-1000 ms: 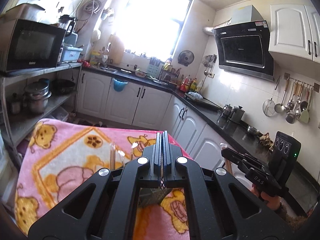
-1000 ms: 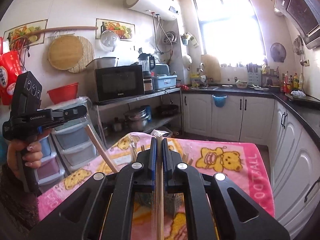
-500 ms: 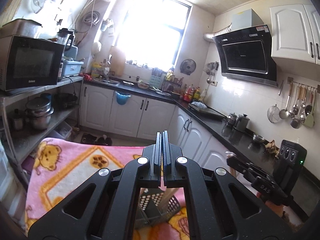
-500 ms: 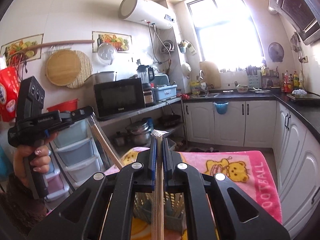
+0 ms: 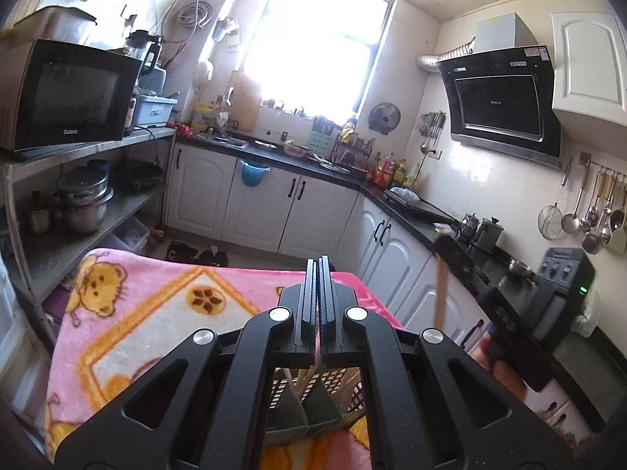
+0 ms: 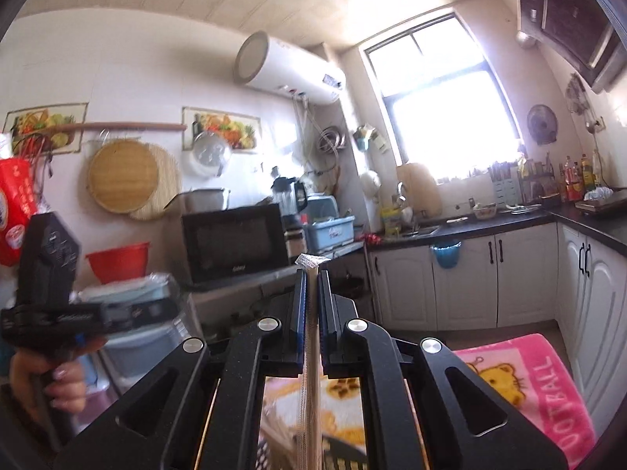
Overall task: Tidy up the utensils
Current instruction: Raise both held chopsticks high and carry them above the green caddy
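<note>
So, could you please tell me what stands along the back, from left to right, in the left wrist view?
microwave → blue hanging bin → wall fan → range hood → hanging ladles and strainers

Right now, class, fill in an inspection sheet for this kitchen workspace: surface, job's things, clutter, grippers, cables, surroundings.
Surface: pink cartoon blanket covers the table.
Job's things: dark slotted caddy with wooden sticks in it; wrapped chopsticks.
Clutter: nothing seen on the blanket.
Grippers: left gripper shut, a thin stick between its pads; right gripper shut on the wrapped chopsticks.
Cables: coiled hose and wires on the wall by the window.
Surroundings: microwave on a shelf, pots below, range hood, hanging ladles.
</note>
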A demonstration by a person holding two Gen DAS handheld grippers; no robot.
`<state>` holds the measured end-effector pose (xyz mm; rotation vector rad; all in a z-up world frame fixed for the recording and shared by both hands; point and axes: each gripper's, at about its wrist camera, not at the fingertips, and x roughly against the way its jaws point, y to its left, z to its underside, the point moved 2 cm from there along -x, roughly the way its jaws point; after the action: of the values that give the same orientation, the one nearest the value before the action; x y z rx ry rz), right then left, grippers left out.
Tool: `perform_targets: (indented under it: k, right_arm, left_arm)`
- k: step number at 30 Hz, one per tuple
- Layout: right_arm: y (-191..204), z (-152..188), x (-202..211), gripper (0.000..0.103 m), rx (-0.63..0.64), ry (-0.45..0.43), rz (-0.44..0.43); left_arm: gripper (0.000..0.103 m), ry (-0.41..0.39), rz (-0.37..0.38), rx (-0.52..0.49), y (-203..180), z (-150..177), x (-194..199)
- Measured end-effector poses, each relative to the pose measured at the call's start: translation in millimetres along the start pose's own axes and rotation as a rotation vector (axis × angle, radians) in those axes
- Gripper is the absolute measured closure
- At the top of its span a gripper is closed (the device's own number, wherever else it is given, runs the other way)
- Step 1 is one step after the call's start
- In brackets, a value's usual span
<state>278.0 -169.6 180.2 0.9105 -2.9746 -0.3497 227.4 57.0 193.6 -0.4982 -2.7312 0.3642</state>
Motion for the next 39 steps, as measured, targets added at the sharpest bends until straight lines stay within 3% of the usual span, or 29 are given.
perform_targets:
  k: [7,17,30,39]
  right_arm:
    - [2,16,-29,0.097,0.054,-0.088,0.047]
    - [-3,47,-54,0.097,0.094,-0.072,0.138]
    - [-10,75,-33,0.097,0.122,-0.126,0.289]
    - [-16,96,-16,0.097,0.144,-0.094,0.279]
  left_arm:
    - [0.103,0.007,-0.004,-0.011,5,4,-1]
    - [0.103,0.049,0.031,0.002,8,23,-19]
    - [0.103,0.103,0.045,0.026,16,52,-39]
    - [0.103,0.137,0.052,0.048,17,70,-47]
